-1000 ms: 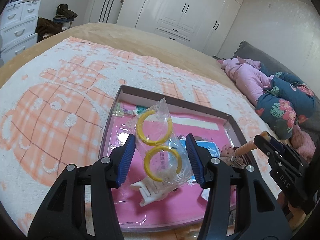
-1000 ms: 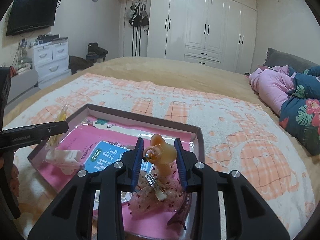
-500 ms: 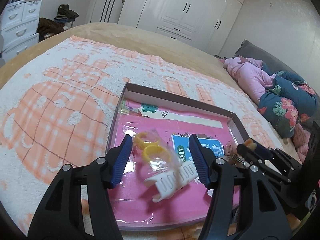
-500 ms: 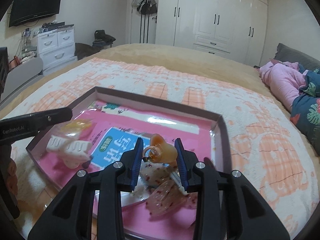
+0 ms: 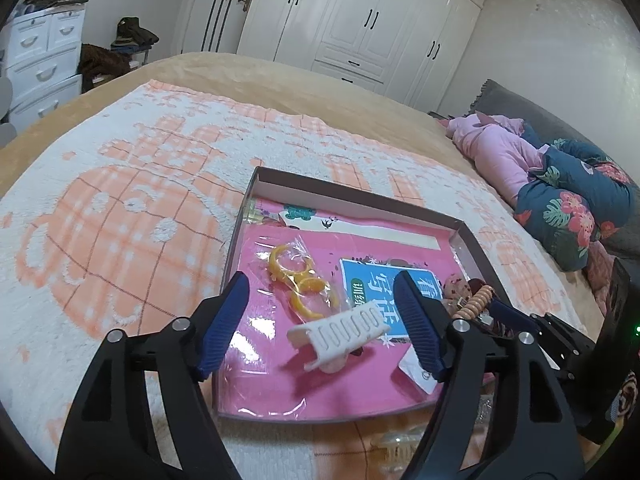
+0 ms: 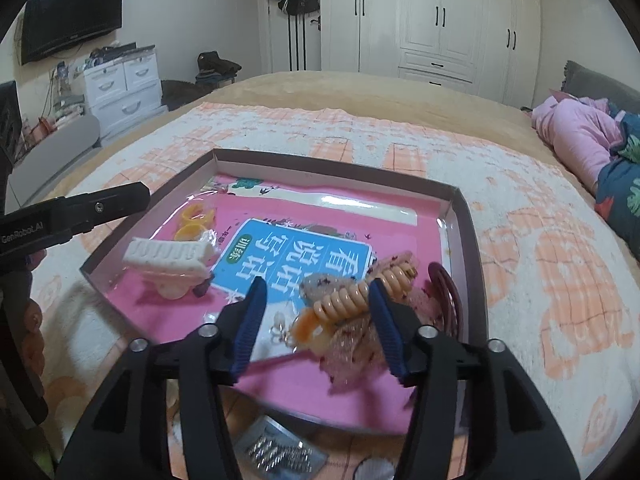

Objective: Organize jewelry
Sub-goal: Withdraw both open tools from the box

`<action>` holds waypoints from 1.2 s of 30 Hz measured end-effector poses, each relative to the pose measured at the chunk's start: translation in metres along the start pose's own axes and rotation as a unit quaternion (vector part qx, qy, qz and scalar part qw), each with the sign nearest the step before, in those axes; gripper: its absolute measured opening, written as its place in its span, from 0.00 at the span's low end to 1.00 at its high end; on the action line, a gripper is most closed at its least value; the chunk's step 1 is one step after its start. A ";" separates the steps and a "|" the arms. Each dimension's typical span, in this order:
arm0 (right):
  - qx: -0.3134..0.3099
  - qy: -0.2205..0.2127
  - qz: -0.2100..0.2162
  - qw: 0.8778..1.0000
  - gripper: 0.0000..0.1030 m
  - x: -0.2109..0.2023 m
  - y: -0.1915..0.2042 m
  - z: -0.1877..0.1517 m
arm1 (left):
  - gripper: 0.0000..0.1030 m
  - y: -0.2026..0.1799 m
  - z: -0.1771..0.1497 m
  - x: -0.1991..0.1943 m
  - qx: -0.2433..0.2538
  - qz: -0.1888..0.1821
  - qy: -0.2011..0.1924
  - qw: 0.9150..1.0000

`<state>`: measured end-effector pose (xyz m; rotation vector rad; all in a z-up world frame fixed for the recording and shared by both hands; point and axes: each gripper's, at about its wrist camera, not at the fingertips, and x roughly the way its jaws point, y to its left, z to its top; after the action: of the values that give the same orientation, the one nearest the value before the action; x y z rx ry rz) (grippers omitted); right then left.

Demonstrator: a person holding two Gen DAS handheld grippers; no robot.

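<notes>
Drop-off step: left gripper [image 5: 320, 312] and right gripper [image 6: 318, 320] jaws both opening, bagged yellow rings [image 5: 298, 280] and spiral hair tie [image 6: 348, 300] loose in the tray [image 6: 456, 216]; next, back out for remaining pieces.

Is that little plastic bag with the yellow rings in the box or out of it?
In: the bag of yellow rings lies on the pink floor inside the box.

Open pink floor mid-tray [image 5: 344, 184] (white claw clip [image 5: 340, 330] and clutter [image 6: 360, 312] flanking)
</notes>
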<state>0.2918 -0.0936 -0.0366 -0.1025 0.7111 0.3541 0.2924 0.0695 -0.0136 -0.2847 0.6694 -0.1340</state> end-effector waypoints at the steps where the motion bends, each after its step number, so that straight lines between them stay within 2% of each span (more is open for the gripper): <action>1: 0.003 -0.006 0.000 1.000 0.56 -0.006 -0.001 -0.003 | 0.67 0.000 0.000 -0.002 0.000 0.000 -0.002 1.000; 2: 0.005 -0.010 -0.002 1.000 0.62 -0.010 -0.001 -0.004 | 0.69 -0.001 -0.001 -0.005 0.000 0.001 -0.003 1.000; 6: 0.014 -0.032 -0.005 0.999 0.67 -0.031 -0.005 -0.011 | 0.75 -0.002 -0.004 -0.014 0.001 0.004 -0.008 1.000; 7: 0.015 -0.036 -0.007 0.999 0.72 -0.035 -0.005 -0.012 | 0.76 -0.003 -0.005 -0.017 0.001 0.004 -0.010 1.000; 10: 0.011 -0.048 -0.007 0.999 0.74 -0.048 -0.006 -0.016 | 0.81 -0.003 -0.008 -0.026 -0.002 0.001 -0.015 1.000; 12: 0.007 -0.054 -0.010 0.998 0.76 -0.056 -0.005 -0.017 | 0.88 -0.003 -0.009 -0.034 -0.008 -0.005 -0.020 1.000; 14: 0.009 -0.066 -0.012 0.998 0.81 -0.067 -0.005 -0.020 | 0.89 -0.003 -0.010 -0.041 -0.014 -0.013 -0.024 1.000; 19: 0.013 -0.085 -0.010 0.996 0.85 -0.089 -0.004 -0.024 | 0.89 -0.004 -0.012 -0.063 -0.018 -0.010 -0.037 0.999; 36: 0.024 -0.117 -0.004 0.993 0.86 -0.146 -0.002 -0.033 | 0.89 -0.019 -0.021 -0.116 0.001 -0.017 -0.070 0.997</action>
<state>0.1698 -0.1434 0.0342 -0.0181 0.4861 0.3345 0.1881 0.0716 0.0454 -0.3005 0.5265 -0.1455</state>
